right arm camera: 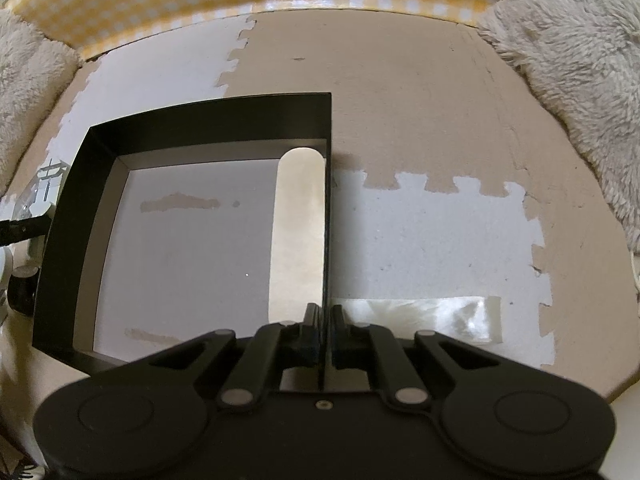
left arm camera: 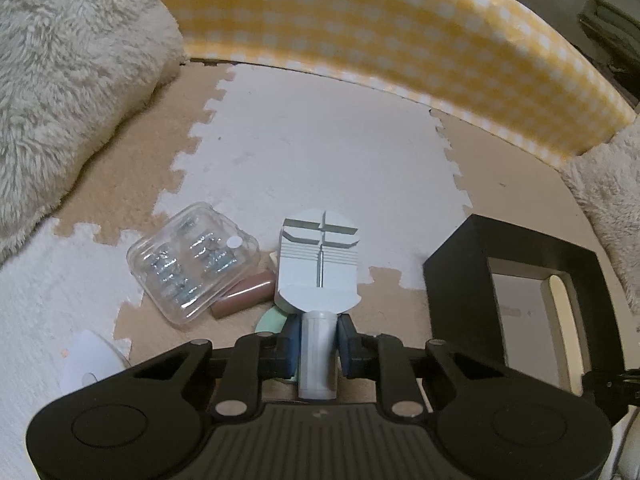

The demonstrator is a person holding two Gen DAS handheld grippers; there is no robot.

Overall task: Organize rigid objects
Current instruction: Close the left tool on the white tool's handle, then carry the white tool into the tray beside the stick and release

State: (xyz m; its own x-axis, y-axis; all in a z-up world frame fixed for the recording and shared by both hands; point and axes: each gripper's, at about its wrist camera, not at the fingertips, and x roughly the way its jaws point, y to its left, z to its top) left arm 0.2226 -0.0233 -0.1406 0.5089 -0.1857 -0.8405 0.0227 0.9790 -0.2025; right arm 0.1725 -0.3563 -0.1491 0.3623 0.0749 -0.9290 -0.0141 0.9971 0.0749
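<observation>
Looking along the left gripper, a pale blue tool is seen clamped by its grey cylindrical handle between the two blue pads, its slotted head pointing away over the foam mat. Just left of the tool, one clear plastic case of metal parts is laid flat, with one brown cylinder touching its near edge. One black box is seen to the right, apart from the tool. One white object is partly visible at lower left.

In the right wrist view, the right gripper is closed on the right wall of the same black box, one finger inside and one outside. One cream oblong piece is lying inside against that wall. One strip of clear tape is stuck to the mat beside the gripper.
</observation>
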